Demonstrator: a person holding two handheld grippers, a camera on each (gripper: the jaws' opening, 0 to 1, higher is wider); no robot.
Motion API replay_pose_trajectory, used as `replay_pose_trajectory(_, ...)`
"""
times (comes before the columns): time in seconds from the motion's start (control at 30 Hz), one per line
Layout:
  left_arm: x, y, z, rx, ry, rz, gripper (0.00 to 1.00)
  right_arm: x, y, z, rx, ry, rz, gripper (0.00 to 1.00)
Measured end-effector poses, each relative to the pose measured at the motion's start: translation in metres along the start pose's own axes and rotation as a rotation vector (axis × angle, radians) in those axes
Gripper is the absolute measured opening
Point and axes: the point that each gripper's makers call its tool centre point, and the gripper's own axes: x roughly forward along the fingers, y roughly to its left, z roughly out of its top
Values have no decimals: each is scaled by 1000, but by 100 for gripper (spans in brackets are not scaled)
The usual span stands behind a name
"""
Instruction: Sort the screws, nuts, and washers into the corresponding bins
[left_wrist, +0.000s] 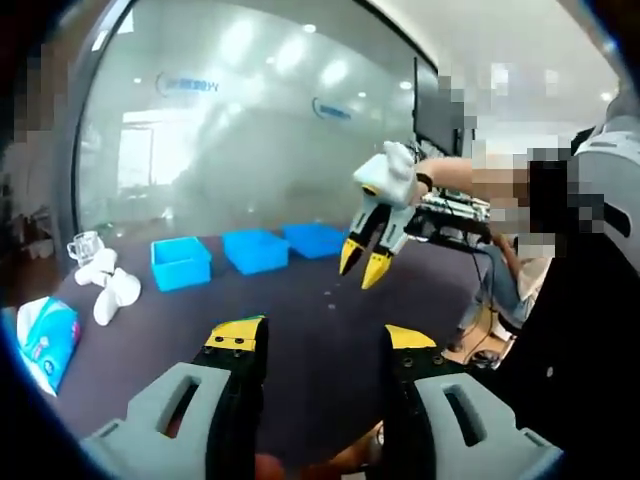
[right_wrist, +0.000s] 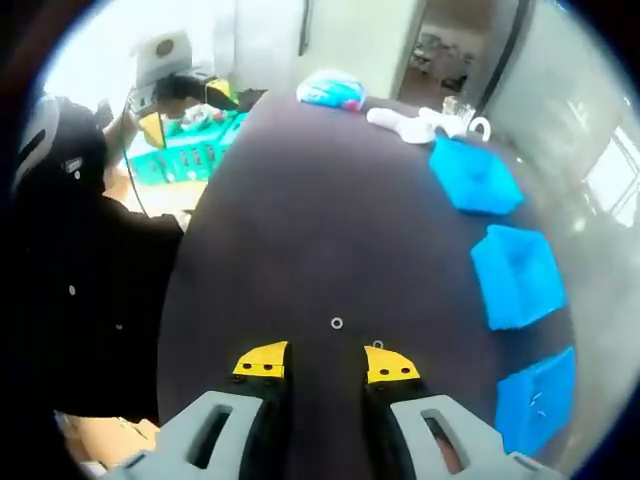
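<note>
My left hand-held gripper (left_wrist: 325, 340) is wide, empty. Right hand-held gripper (right_wrist: 325, 360) is parted, empty, just short of the washer (right_wrist: 337, 323) on the worktop (right_wrist: 300, 200) (bins (right_wrist: 518, 275) well right). I'd straddle the washer squarely, then close.

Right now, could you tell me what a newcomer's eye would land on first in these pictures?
Three bright blue plastic bins stand in a row along one edge of the dark purple table. A small metal washer lies on the bare top just ahead of the open right tool. The left tool is open too, above the table's near edge.
</note>
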Motion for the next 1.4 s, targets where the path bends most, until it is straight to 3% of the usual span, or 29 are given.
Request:
replay_pose_trajectory(0.3,0,2,-2,-15,5,17,43,19,-4,8,-61,59,57,22)
replay_pose_trajectory(0.67,-3,5,-4,-17,13,34,42,36,1,-1,-123,147,101,19)
replay_pose_trajectory(1.4,-6,5,-6,-19,15,44,42,50,-2,0,-161,167,108,8)
